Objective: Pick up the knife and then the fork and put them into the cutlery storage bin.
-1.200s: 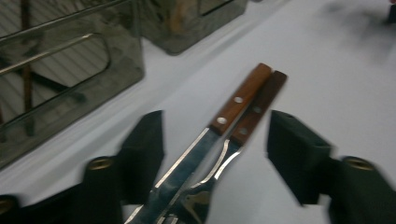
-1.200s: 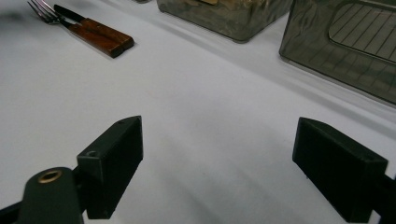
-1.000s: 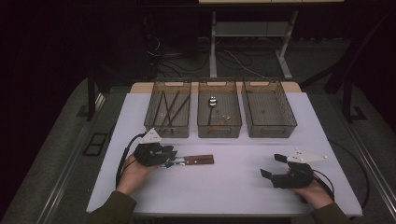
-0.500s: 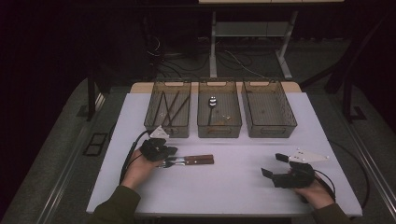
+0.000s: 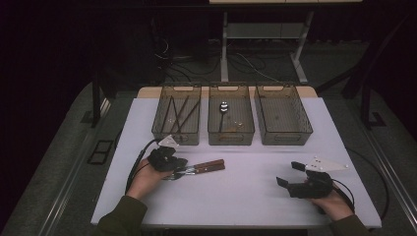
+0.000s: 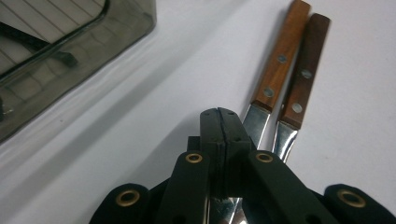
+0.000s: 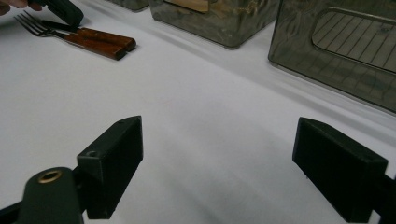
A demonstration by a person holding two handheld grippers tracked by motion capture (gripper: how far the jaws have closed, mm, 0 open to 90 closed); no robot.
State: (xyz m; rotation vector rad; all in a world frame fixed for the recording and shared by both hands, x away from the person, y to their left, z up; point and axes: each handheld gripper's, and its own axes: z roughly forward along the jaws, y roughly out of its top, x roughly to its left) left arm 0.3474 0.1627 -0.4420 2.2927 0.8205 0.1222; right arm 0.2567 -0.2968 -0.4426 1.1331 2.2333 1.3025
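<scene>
1. At a white table [image 5: 246, 196], the left gripper [image 6: 223, 122] has its jaws pressed together over the metal necks of two wooden-handled utensils [image 6: 288, 70] — whether steel is pinched between the pads is hard to tell from this angle.
2. The pair lies side by side near the table's front left, just ahead of the left bin [image 5: 176, 118]; the right gripper view shows fork tines [image 7: 28, 21] at the near end of at least one.
3. The right gripper [image 5: 295, 178] rests at the front right with its jaws spread wide and nothing between them, well apart from the utensils.
4. Risk: the handles touch along their length, so a lift may drag the second piece or drop it — a grip this far from the handles could also let the heavy end swing down.
5. Risk: the left bin's near wall stands just beside the left gripper; a low carry could knock the handles against its rim.
6. Open room: bare tabletop stretches between the two hands and in front of the middle bin [image 5: 231, 118] and right bin [image 5: 282, 115], leaving a clear path to any of the three.
</scene>
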